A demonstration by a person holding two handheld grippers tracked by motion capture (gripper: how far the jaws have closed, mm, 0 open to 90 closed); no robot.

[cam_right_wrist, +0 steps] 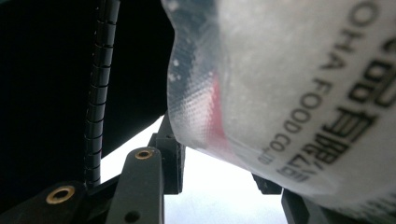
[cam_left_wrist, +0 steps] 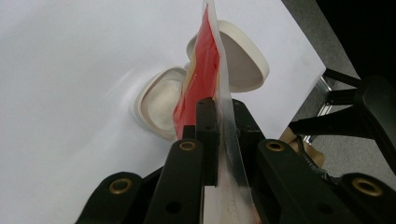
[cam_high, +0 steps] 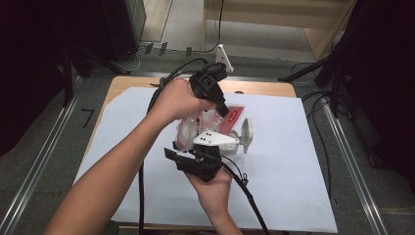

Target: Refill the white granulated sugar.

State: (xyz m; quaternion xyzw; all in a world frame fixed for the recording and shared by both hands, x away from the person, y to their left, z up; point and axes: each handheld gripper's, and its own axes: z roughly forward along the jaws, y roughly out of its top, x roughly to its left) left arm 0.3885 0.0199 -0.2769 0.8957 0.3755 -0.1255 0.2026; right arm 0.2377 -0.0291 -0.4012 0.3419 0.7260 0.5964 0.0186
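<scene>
Left tool: clenched on the sealed top edge of the bag; in the left gripper view the two black jaws stand close together with the clear seam and the red panel of the bag pressed between them.

Right tool: I hold it low, just in front of the bag, with its grey plate lying against the clear plastic. In the right gripper view the bag bulges down between the jaws, which stand part open; whether the pads press on it I cannot tell.

Bag: clear plastic with a red label and dark printed lettering, lifted above the middle of the tabletop, hanging from my left tool between my two hands.

Left hand: wrapped round the left tool's body, reaching in over the bag from above, its cable looping off to the left.

Right hand: under the right tool, palm up, near the tabletop's front edge.

Container: a shallow white tub seen in the left gripper view, lying on the white sheet just behind the bag.

Lid: a rounded white lid beside the container, tilted on edge; in the high view a pale lid shows just right of the bag.

Tabletop: covered by a white sheet, a strip of wood showing at the far edge.
</scene>
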